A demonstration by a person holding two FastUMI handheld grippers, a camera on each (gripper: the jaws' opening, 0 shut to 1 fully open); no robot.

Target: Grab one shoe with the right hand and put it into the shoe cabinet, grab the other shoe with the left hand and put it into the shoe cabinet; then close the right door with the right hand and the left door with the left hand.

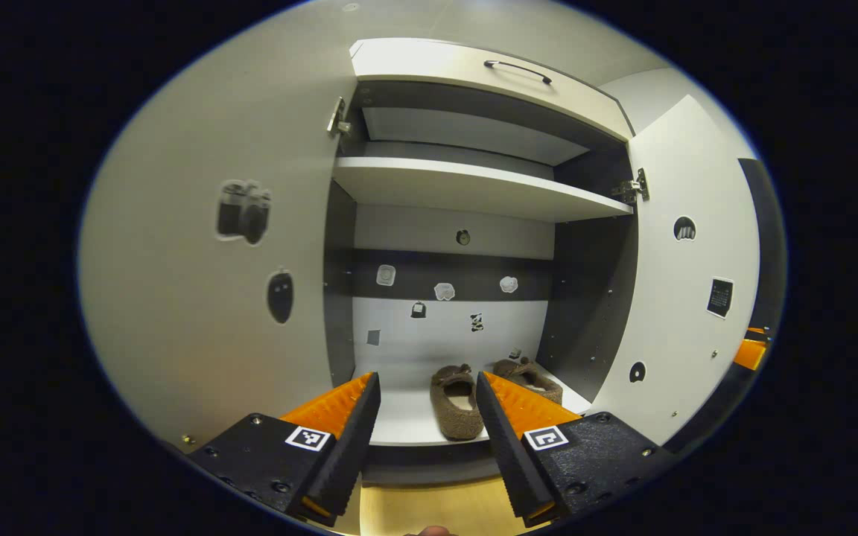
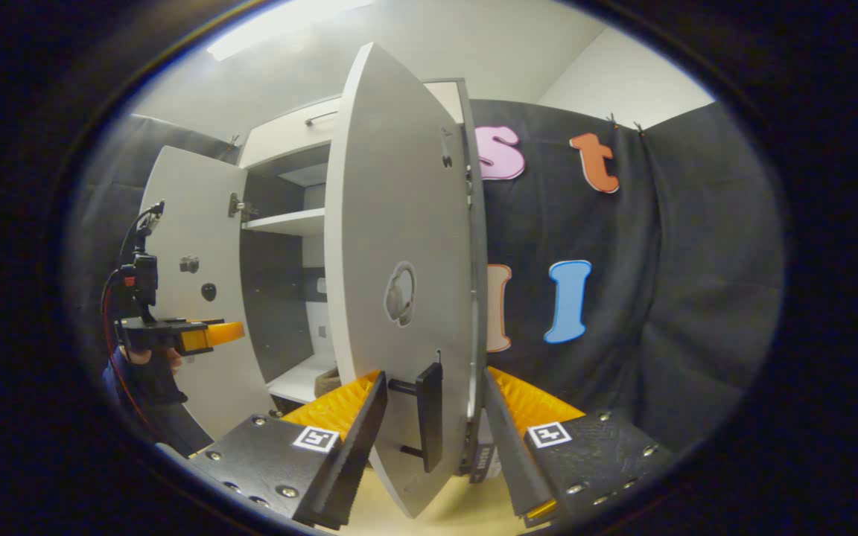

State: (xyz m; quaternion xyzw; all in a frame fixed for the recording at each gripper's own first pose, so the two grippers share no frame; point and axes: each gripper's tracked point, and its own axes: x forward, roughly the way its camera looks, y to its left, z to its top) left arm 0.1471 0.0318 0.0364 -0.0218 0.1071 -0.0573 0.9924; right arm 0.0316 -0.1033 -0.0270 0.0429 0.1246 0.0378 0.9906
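Both slippers (image 1: 456, 402) are shelved; the right hand-held gripper (image 2: 429, 406) gapes, empty, astride the right door's (image 2: 399, 223) edge, which could slip free.

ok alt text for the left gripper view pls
Two brown slippers sit side by side on the bottom shelf of an open shoe cabinet, both doors swung wide. The left tongs are open in front of it, holding nothing.

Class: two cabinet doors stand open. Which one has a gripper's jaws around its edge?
The right door: the right gripper straddles its edge beside the handle. The left door stands untouched.
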